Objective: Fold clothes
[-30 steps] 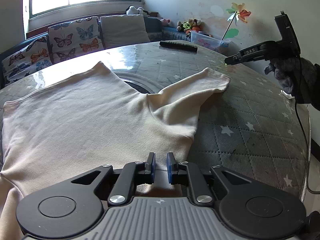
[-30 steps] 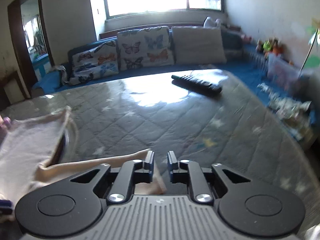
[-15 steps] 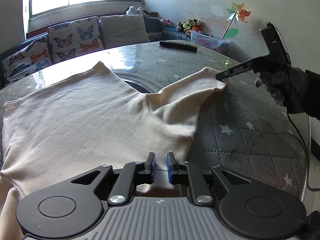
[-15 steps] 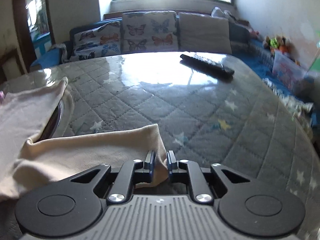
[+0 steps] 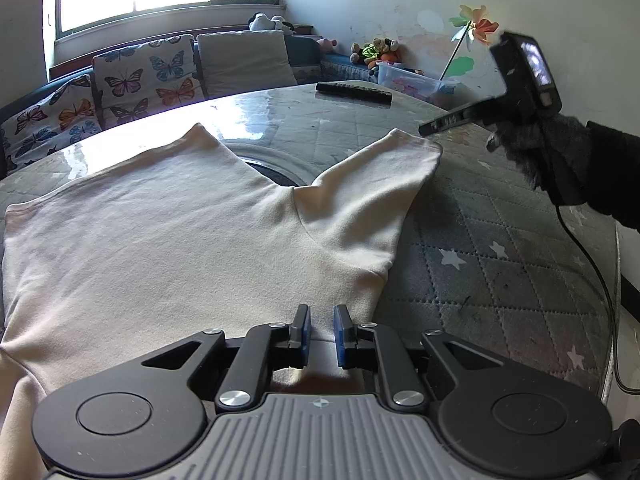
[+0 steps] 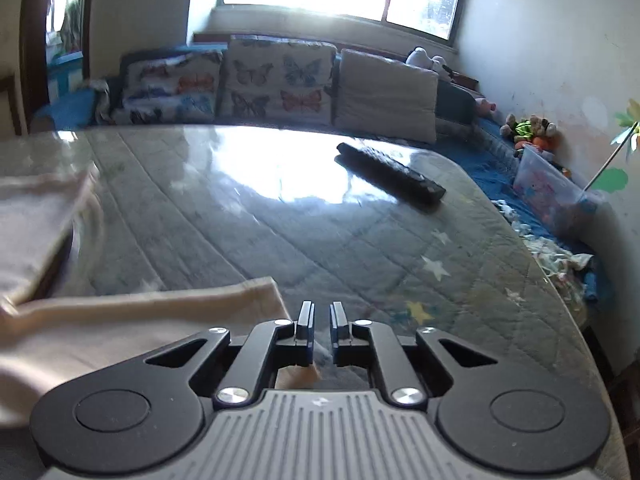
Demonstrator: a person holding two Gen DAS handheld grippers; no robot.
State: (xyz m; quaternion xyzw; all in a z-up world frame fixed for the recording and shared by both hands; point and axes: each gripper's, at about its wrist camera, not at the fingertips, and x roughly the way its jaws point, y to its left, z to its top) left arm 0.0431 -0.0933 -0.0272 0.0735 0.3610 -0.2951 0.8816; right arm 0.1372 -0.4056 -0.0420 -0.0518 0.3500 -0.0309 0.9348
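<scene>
A cream T-shirt (image 5: 168, 236) lies spread flat on the round worktop (image 5: 500, 280), which is covered with a grey quilted, star-printed cloth under a glossy sheet. In the left wrist view the shirt fills the left and middle of the surface, its short sleeve (image 5: 384, 172) reaching out to the right and its body running under the left tongs (image 5: 321, 334). These tongs sit low over the near edge of the shirt. Their blue-padded fingers (image 5: 304, 332) stand a narrow gap apart, with cream cloth showing in and behind that gap; whether they pinch the fabric cannot be told.

The right tongs (image 5: 430, 129), held by a dark-gloved hand (image 5: 532, 148), hang in the air just beyond the sleeve's end, above the worktop and clear of the cloth. In the right wrist view the right tongs (image 6: 321, 332) show a slim gap between the fingers with bare worktop behind it. The sleeve's hem (image 6: 224, 292) lies just left of and below the left finger, and nothing is caught between them.

A black remote control (image 6: 390, 176) rests well apart on the far side of the worktop. Butterfly-print cushions (image 6: 276, 80) line a sofa behind.
</scene>
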